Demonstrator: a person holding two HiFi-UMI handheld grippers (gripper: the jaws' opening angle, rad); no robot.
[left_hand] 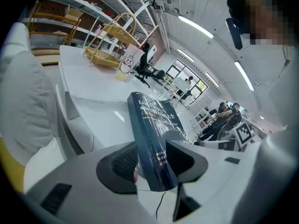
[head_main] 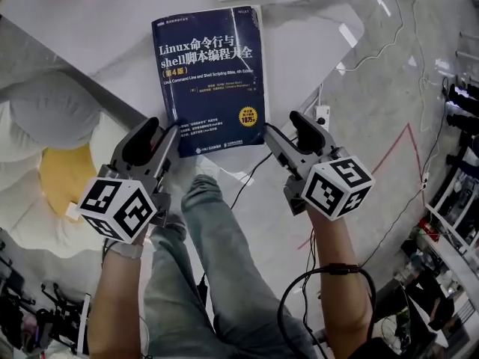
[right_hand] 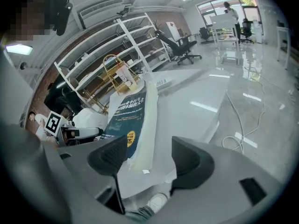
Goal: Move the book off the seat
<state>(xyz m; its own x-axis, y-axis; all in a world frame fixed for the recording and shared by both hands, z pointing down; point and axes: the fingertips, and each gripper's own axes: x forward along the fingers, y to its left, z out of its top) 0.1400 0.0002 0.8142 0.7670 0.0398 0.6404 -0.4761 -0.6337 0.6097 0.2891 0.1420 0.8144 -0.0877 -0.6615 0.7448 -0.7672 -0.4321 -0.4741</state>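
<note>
Dark blue softcover book with white title print, resting on white worktop, near end overhanging the edge. Left tool clamped on near left corner, at spine. Right tool spread wide, empty, just beside near right corner.

**Grey tools, marker cubes, faded jeans**

Both tools were light grey moulded plastic with black ribbed pads: the left tool and the right tool. Behind them sat the left cube and the right cube, white with black square markers. A thin black cable ringed the right forearm, and a pale wristband circled the left. The person wore faded blue-grey jeans and a white shoe.
</note>
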